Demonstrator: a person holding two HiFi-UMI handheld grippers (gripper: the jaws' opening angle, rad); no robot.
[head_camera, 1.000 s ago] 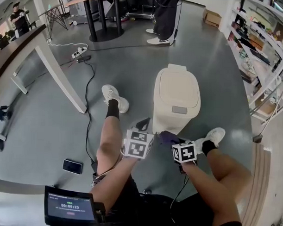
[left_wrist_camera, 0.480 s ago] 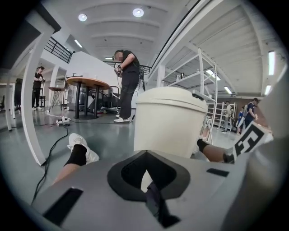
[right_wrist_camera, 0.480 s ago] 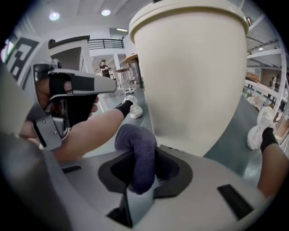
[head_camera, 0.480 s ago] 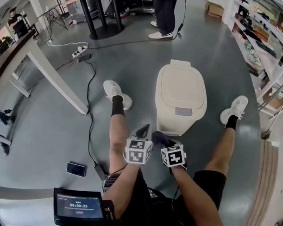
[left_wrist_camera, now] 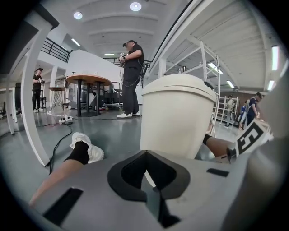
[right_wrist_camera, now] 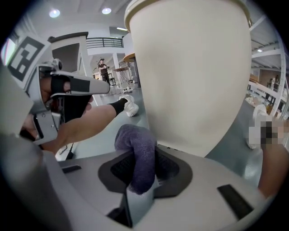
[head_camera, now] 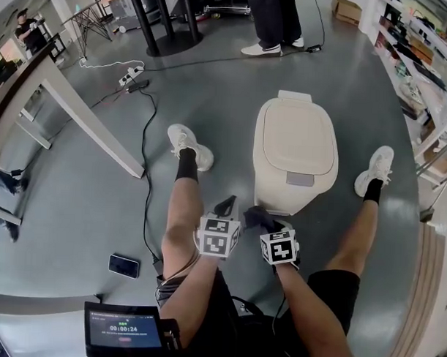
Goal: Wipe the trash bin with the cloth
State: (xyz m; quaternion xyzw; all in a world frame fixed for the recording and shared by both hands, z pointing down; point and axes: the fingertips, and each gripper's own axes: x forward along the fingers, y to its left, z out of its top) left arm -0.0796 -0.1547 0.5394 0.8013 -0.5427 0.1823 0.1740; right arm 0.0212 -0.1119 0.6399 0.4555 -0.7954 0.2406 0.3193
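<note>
Right gripper (right_wrist_camera: 141, 173) pinches a purple terry cloth (right_wrist_camera: 135, 146); the front wall of the cream plastic trash bin (right_wrist_camera: 189, 76) stands just ahead. Left gripper (left_wrist_camera: 146, 158) is beside it, jaws pressed together, empty. Grey floor (head_camera: 233, 101) flanks the bin's edges.

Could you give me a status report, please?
Right gripper shut on cloth. Left gripper shut, empty. Cloth by trash bin base, contact unclear. Nothing between.

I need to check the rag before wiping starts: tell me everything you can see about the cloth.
The cloth is dark purple and looks like fuzzy terry. It is bunched into a thick roll that arches up from between the tongs of the right gripper, which are shut on it, and curls over at its top. It sits right before the lower front wall of the cream trash bin; whether it touches that wall cannot be told.
</note>
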